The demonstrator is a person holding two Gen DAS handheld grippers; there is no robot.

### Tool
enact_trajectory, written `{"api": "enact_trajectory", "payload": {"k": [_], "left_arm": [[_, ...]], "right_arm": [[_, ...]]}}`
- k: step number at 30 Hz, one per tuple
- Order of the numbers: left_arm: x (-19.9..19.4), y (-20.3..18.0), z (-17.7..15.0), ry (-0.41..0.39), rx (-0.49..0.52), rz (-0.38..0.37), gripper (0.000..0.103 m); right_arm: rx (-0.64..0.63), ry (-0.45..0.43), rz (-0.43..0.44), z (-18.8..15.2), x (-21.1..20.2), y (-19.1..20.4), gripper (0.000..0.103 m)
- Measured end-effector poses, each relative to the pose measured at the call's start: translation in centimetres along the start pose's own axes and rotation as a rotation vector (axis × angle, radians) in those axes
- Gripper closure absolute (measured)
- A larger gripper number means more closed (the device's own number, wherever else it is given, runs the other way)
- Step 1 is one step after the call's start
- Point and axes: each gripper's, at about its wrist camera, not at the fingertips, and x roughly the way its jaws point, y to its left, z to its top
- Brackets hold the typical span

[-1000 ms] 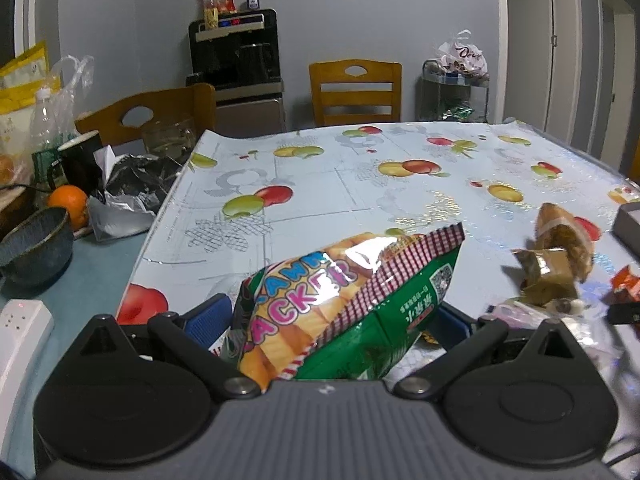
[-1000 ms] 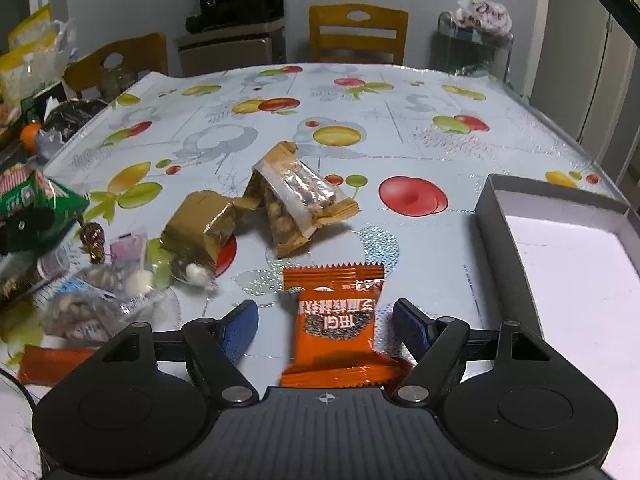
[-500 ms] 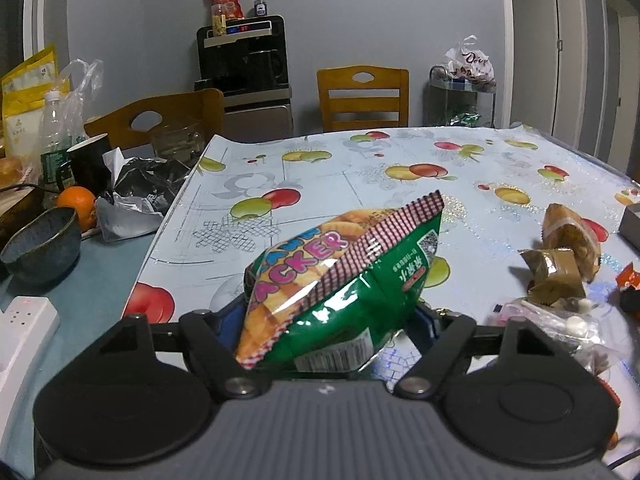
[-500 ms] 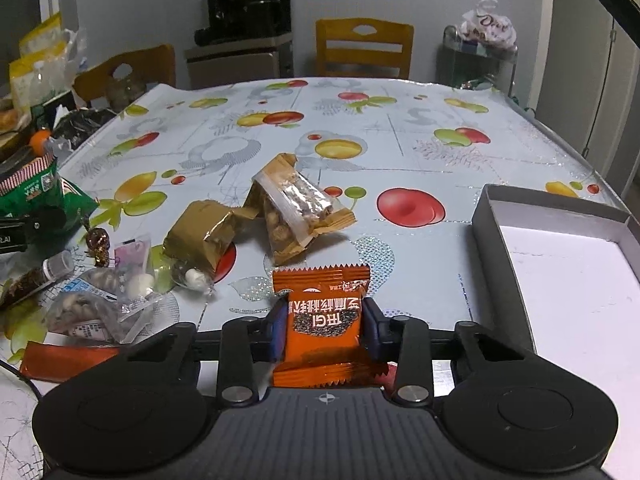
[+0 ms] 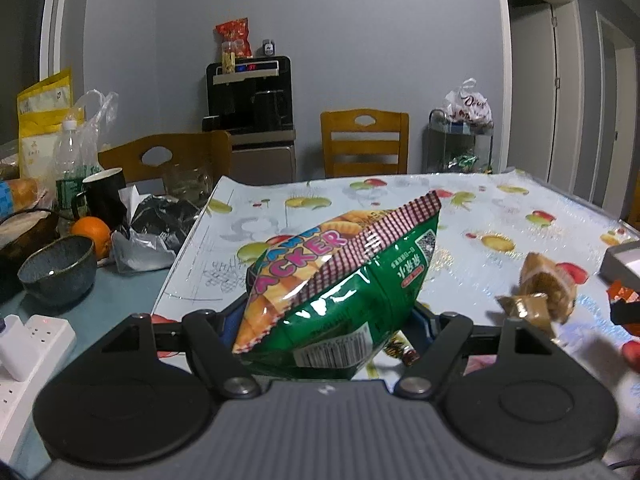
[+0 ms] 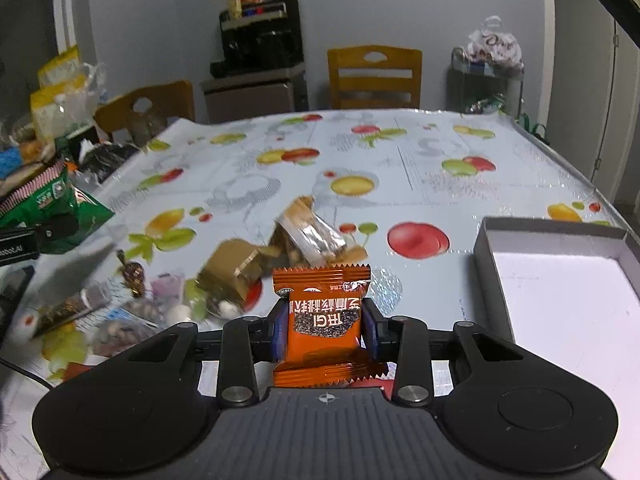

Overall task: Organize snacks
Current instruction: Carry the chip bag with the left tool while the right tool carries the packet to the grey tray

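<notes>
Left wrist view: the left claw [image 5: 326, 322] pinches a green cracker bag [image 5: 340, 288] across its puffy lower half, its blue pads buried in the film on either side. The bag is wide and air-filled, so the fingers stand fairly far apart even while gripping. It tilts up and away from the claw, sealed checkered edge highest, clear of the fruit-patterned worktop [image 5: 480, 216]. Ahead and to the right of the claw lie brown wrapped cakes [image 5: 540, 288], with the corner of a grey box [image 5: 624, 258] at the far right edge.

Right wrist view: the right claw [image 6: 325, 330] clamps a small orange snack packet [image 6: 324, 324] by its flat sides, held upright with its print upside down. A narrow pinch suits so slim a packet. Just to the claw's right sits the open grey box [image 6: 560, 236], its white floor bare, probably the place meant for the snacks. Ahead and to the left, loose sweets and nut packets [image 6: 132, 312] remain scattered, so sorting looks barely begun.
</notes>
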Motion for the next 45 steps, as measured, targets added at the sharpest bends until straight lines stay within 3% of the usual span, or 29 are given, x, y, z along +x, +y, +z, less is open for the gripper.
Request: {"api": "enact_trajectory", "payload": {"k": [6,14,27,45], "left_arm": [[-2.0,-1.2,1.4,-0.037,-0.002,-0.026,0.028],[-4.2,-5.6,3.6,-0.099,0.058,-0.091,0.028],[-6.4,-13.3,5.8,-0.143,0.139,-0.184,0.028],[-5.5,-25.6,7.2,-0.160,0.271,-0.333,0.028]], "right_arm": [[-0.004,-0.069,0.030,1.1,-2.7,-0.4,0.065],[0.014,-0.133,0.039,1.7,-6.1,-2.2,0.065],[0.068,-0.194,-0.012,1.3,-8.7,-7.4,0.065],[0.151,-0.197,-0.083,-1.8,-10.3,-14.7,0.065]]}}
